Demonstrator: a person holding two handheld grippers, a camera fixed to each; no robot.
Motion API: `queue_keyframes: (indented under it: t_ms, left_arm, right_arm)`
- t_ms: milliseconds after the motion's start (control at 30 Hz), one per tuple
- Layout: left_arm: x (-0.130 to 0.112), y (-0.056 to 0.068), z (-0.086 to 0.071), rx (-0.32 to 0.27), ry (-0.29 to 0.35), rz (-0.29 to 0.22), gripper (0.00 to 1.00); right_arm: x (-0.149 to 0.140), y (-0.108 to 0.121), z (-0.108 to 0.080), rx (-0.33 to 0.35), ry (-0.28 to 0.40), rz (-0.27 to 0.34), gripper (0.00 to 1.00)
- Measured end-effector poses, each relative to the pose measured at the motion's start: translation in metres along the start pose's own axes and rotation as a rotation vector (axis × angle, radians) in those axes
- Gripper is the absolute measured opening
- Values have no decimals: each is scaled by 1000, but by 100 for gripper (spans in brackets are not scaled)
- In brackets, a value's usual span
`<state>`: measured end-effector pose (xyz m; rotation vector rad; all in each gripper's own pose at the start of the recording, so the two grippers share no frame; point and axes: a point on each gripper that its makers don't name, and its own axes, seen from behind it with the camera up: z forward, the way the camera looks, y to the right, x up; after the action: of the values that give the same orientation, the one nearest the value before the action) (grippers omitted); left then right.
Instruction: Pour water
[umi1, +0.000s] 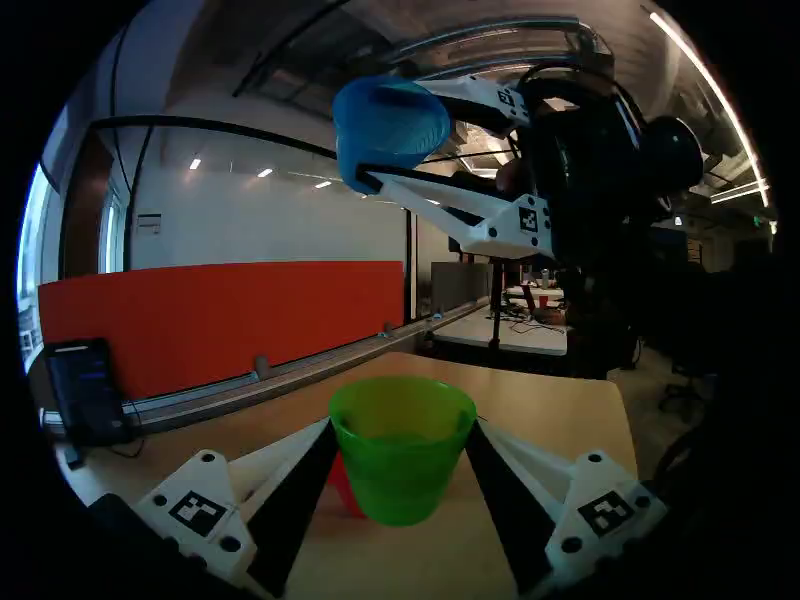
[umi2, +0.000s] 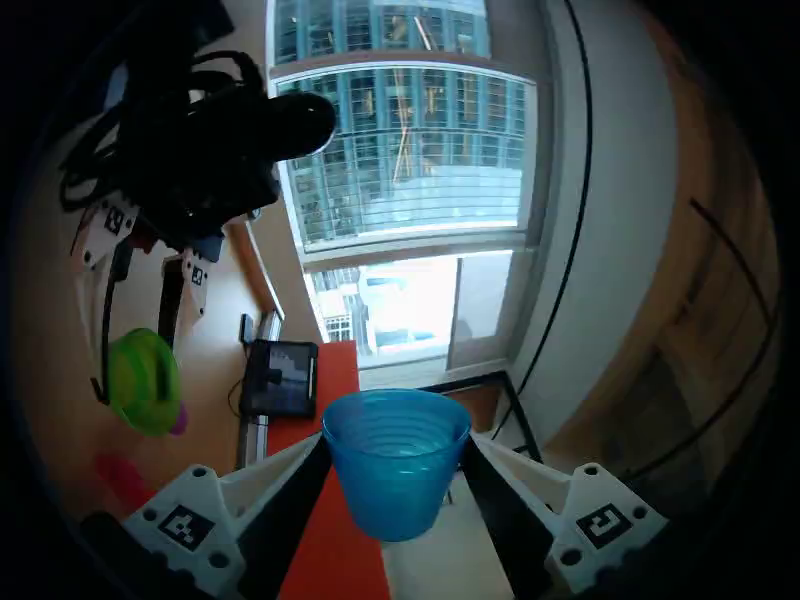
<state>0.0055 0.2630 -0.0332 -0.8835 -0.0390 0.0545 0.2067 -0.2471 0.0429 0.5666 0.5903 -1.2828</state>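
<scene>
Closest to the lens in the left gripper view, the left gripper has its two white fingers pressed against opposite sides of the green cup, which stands upright on the pale wooden table. The table runs back to an orange partition, and its far edge and right-hand corner lie beyond the cup, with bare top all round.

High above, well apart from the green cup, the right gripper is clamped on the blue cup, which is tipped over. Open air lies between the two cups, so nothing blocks a descent.

Both cups look like thin plastic: probably light, springy at the wall and smooth, so a hard squeeze could buckle them and a loose one could let the taper slide. The mid-wall hold below the rim suits both. Whether the blue cup holds water is hard to tell from the right gripper view.

A small red object sits just behind the green cup's base, touching or nearly so. A dark phone leans near the left edge.
</scene>
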Motion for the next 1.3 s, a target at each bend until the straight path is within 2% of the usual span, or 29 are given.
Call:
queue_keyframes:
  t_ms: [333, 667, 867, 967, 1067, 1300]
  left_arm:
    - [2, -3, -4, 12, 4, 2, 86]
    - [0, -10, -6, 32, 2, 9, 86]
    - [1, -12, -6, 38, 5, 10, 86]
    - [1, -13, -5, 42, 4, 13, 86]
    - [1, -14, -5, 44, 1, 15, 86]
    - [-2, -21, -7, 60, -9, 25, 86]
  right_arm:
    - [-3, -20, -9, 31, -11, 349, 89]
    - [4, -39, -13, 98, -26, 827, 89]
    - [7, -47, -12, 139, -35, 1043, 89]
    - [10, -50, -12, 157, -32, 1130, 89]
    - [10, -52, -13, 165, -30, 1185, 89]
    - [-6, -58, -19, 149, -64, 1191, 90]
